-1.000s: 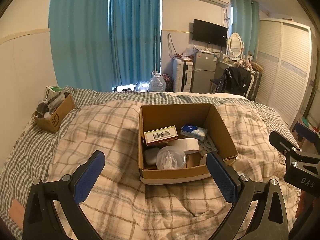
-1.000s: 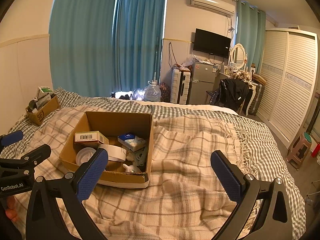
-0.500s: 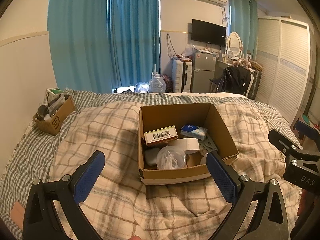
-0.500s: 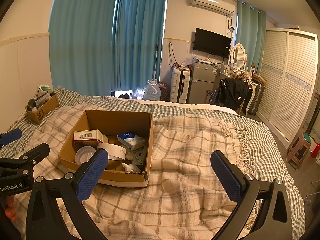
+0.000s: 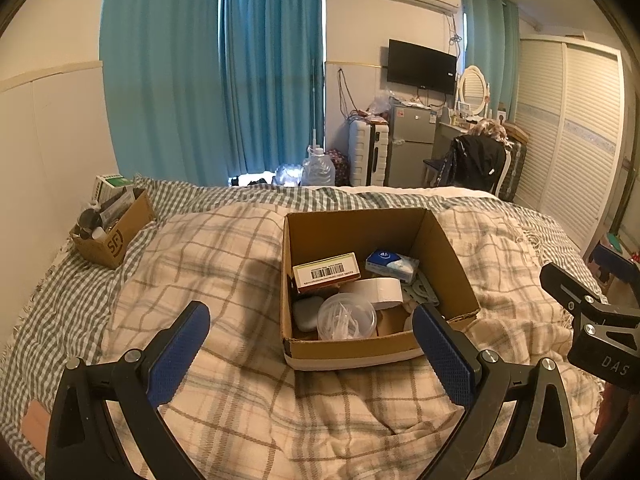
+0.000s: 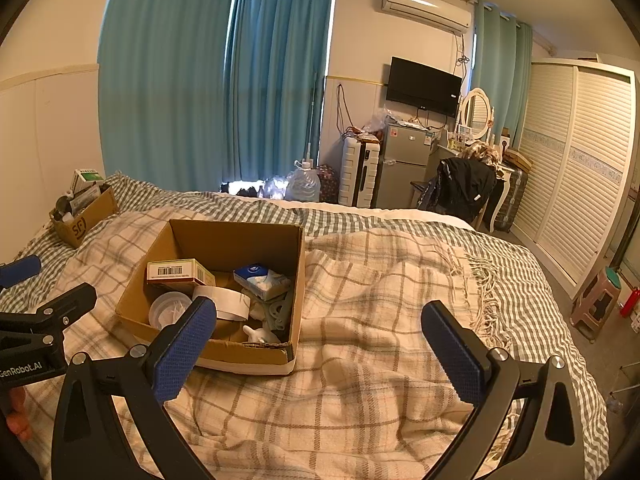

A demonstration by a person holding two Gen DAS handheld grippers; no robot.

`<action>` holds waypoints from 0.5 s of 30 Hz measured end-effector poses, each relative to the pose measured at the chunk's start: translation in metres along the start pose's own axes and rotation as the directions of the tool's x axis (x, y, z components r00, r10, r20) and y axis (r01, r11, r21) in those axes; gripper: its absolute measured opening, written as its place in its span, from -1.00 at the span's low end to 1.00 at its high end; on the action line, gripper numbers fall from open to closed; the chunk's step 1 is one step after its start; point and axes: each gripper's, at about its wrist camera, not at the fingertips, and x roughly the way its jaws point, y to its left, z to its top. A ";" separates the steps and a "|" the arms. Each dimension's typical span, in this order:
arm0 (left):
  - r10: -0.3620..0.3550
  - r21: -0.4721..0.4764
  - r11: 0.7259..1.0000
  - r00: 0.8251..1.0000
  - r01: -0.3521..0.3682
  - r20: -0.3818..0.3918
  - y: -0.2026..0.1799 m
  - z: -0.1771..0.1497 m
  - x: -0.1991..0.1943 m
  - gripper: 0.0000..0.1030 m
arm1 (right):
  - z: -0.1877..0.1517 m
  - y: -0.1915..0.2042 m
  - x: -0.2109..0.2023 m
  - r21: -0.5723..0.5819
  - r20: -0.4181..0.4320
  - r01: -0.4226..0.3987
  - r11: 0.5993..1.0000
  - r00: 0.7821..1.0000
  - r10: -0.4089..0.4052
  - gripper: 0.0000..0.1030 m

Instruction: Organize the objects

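1. My left gripper (image 5: 310, 354) and right gripper (image 6: 320, 344) hang spread wide, empty.
2. The cardboard box (image 5: 360, 350) of clutter sits on the bed, just ahead.
3. Risk: the soft blanket (image 5: 224, 264) may let that box tip.

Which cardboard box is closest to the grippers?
The big open cardboard box in the middle of the plaid blanket. The small cardboard box marked "SF" sits far off by the wall.

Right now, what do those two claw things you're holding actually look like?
Both look alike. The left gripper and right gripper have black angular arms with silver bolts, ending in blue textured pads. White lettering marks the bodies: "GenRobot.AI" on the left one, "DAS" on the right one. No cables or sleeves show.
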 end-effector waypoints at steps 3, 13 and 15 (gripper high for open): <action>0.001 -0.003 1.000 1.000 -0.001 -0.005 0.001 0.000 0.000 1.00 | 0.000 0.000 0.000 0.000 -0.001 -0.001 1.000 1.000 0.001 0.99; -0.001 -0.005 1.000 1.000 0.001 0.001 0.002 0.000 0.000 1.00 | 0.001 0.002 0.002 -0.010 -0.008 -0.002 1.000 1.000 0.002 0.99; 0.000 -0.008 1.000 1.000 0.000 -0.001 0.002 0.000 0.001 1.00 | 0.000 0.003 0.002 -0.013 -0.008 -0.001 1.000 1.000 0.001 0.99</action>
